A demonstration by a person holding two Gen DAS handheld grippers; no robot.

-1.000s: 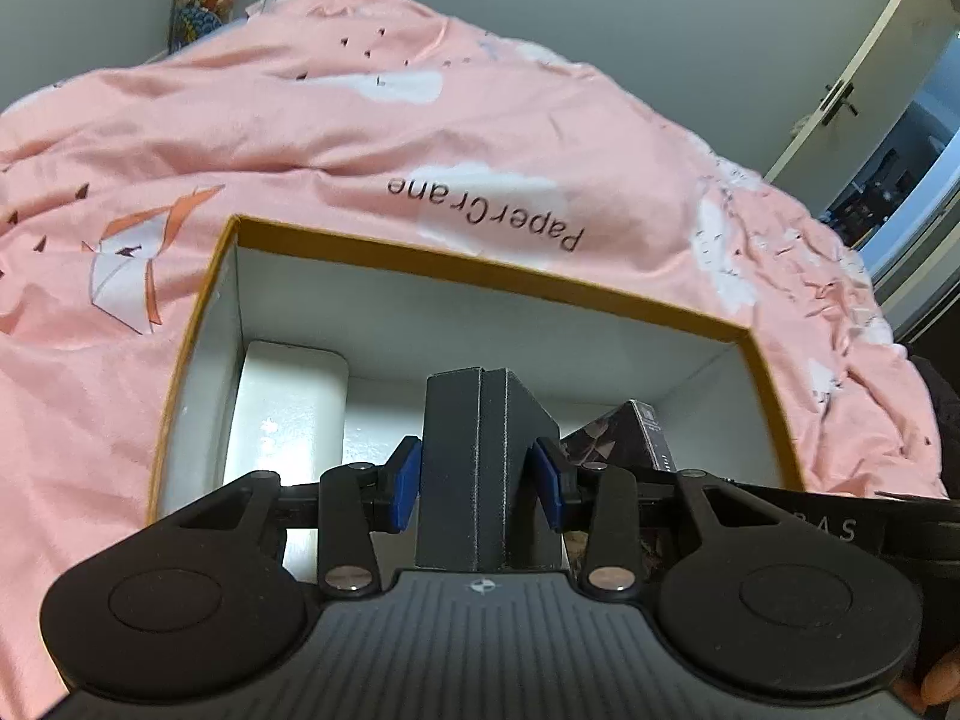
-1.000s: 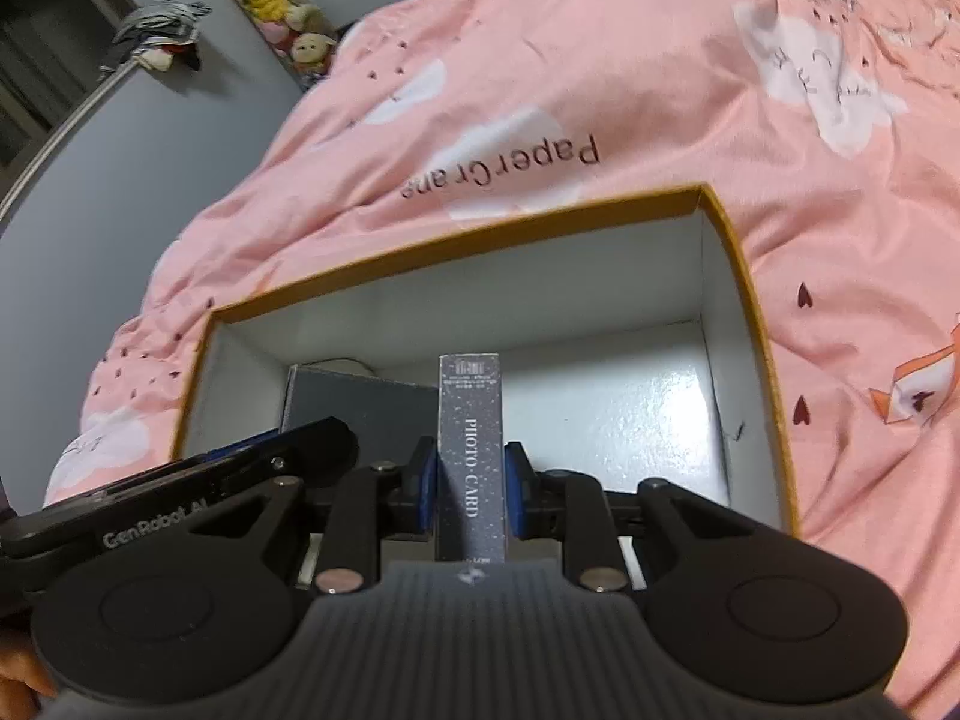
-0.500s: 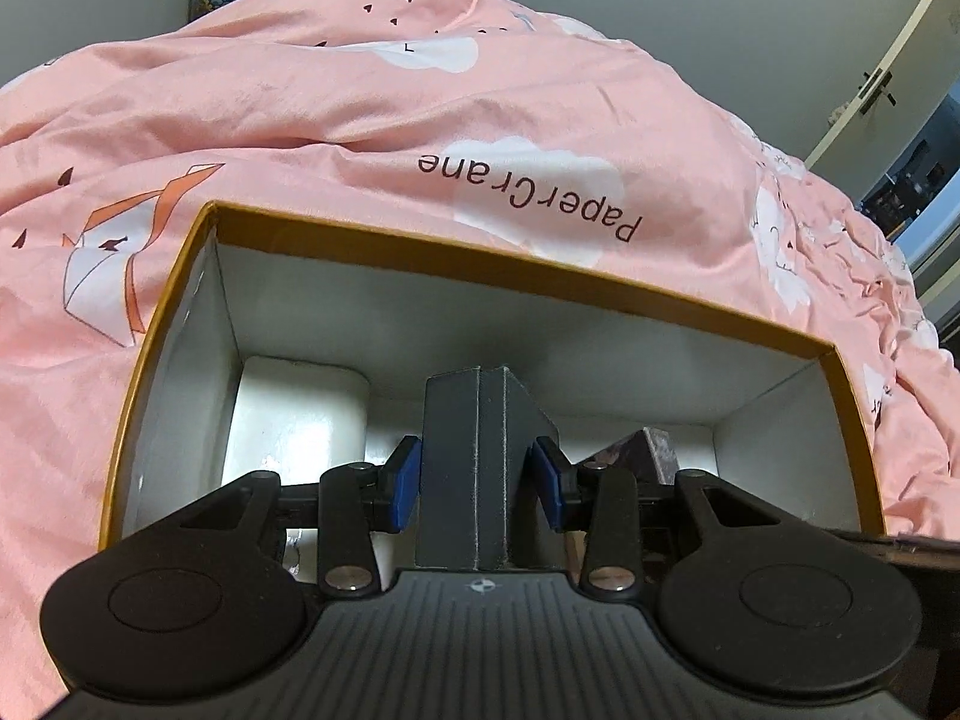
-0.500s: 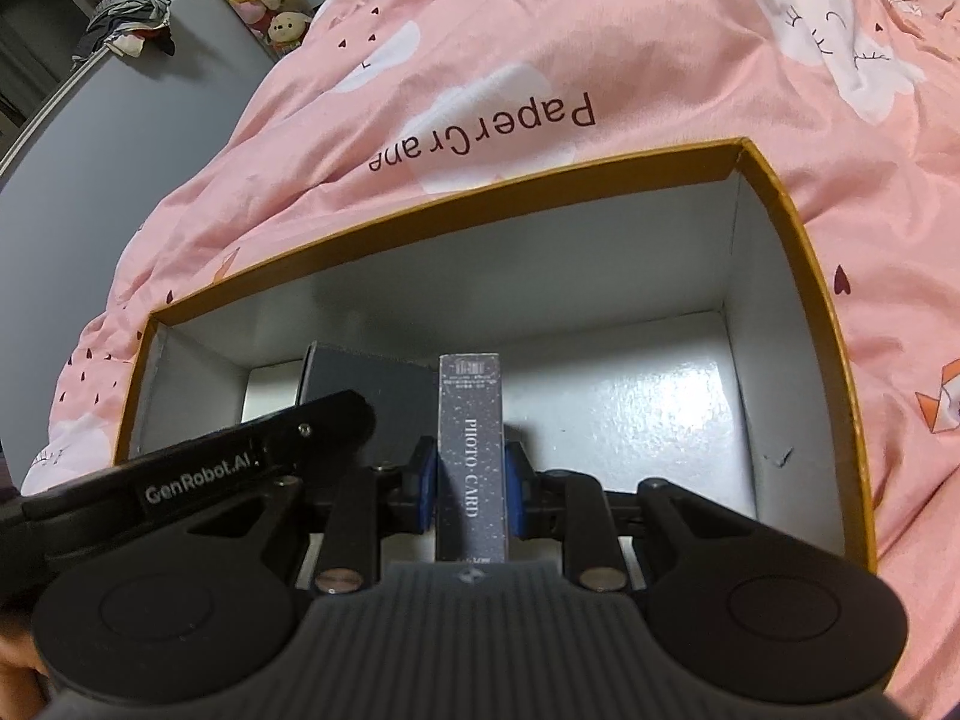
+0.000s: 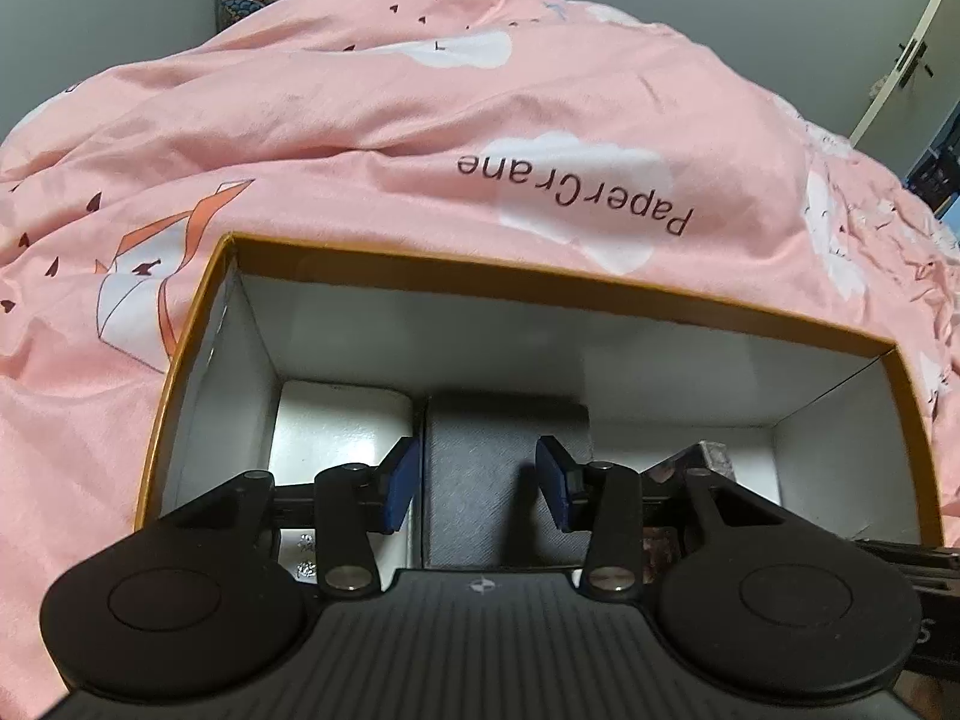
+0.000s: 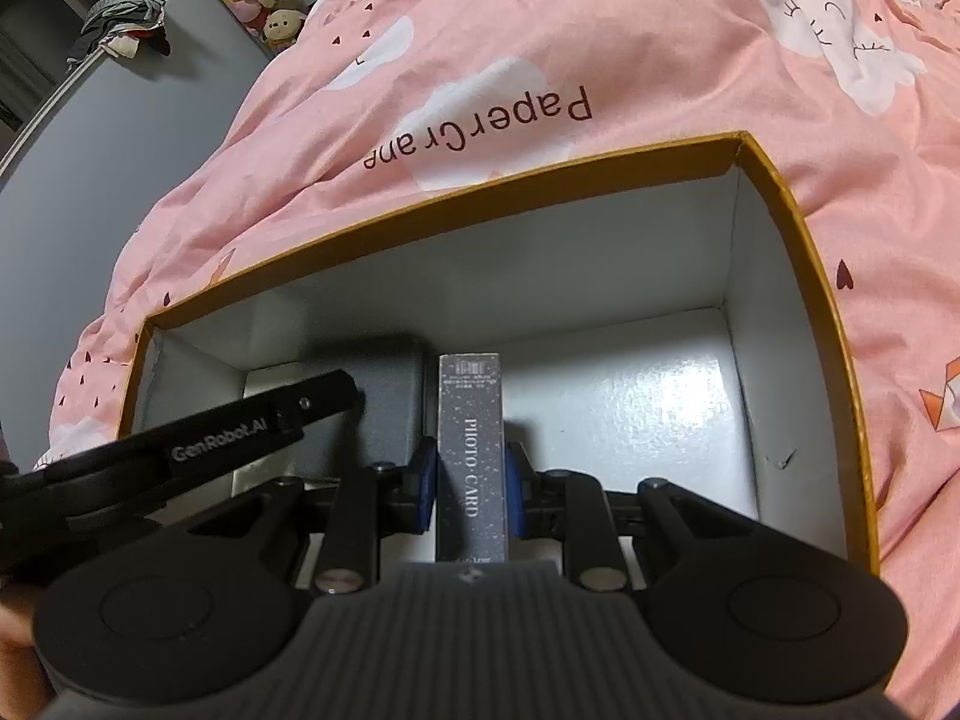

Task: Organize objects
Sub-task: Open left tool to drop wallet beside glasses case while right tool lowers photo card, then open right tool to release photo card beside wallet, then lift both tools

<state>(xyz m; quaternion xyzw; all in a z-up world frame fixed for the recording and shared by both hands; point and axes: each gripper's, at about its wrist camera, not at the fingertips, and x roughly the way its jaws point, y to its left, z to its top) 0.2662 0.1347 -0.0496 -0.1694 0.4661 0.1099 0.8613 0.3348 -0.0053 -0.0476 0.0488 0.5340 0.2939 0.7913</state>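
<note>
White case [image 5: 336, 426]: lies at the left of the big box [image 5: 540, 285].
Left gripper [image 5: 477, 483]: jaws opening, gray box [image 5: 504, 468] sits loose between them; lift straight up.
Right gripper [image 6: 468, 483]: squeezing the photo card box [image 6: 469, 444]; set it down just beside the gray one.

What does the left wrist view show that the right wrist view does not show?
Left wrist only: the left gripper with jaws opening, apart from the dark grey box lying in the carton; a door.

Right wrist only: the right gripper shut on the photo card box; a clothes rack.

Both: the orange-rimmed carton and pink blanket.
</note>
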